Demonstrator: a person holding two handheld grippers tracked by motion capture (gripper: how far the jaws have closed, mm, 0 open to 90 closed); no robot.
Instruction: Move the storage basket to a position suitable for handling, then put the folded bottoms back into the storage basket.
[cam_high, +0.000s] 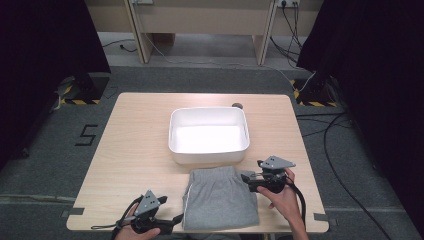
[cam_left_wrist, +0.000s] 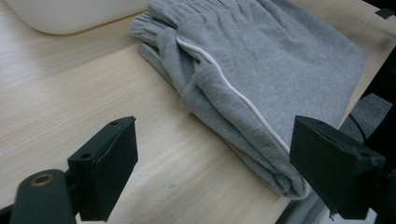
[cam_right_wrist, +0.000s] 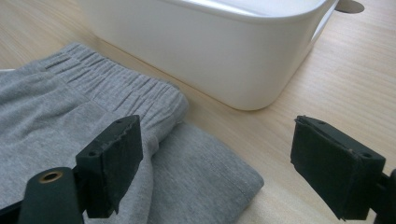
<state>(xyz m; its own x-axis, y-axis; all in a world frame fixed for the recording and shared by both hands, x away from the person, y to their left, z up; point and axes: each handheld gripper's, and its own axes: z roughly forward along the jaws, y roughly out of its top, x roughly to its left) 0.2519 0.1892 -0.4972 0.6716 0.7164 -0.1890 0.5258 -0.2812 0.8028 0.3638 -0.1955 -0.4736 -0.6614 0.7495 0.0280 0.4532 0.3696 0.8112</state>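
**Folded grey shorts between two open grippers, with a white tub beyond**

The folded grey shorts (cam_high: 220, 199) lie flat at the near edge of the counter (cam_high: 135, 145), just in front of the white tub (cam_high: 209, 134), whose near wall they almost touch. Their long axis runs from the person towards the tub, with the elastic waistband at the far end. The left gripper (cam_high: 172, 220) sits at the near left corner of the shorts, just beside the piped side seam and pointing across at it; its jaws stand wide with nothing between them, and the left gripper view shows the folded edge just inside the right-hand jaw. The right gripper (cam_high: 246, 177) rests at the far right corner, by the waistband. It too is spread wide and empty, and in the right gripper view one jaw hovers over the gathered band while the other stands over bare wood. Each gripper is thus nearest to its own side of the garment, at diagonally opposite corners, so a two-handed lift into the tub appears the likely next move.

Whether either lower jaw already touches the cloth cannot be told. The near hem is cut off at the bottom of the high view. A small dark round object (cam_high: 237, 105) behind the tub is too small to identify.
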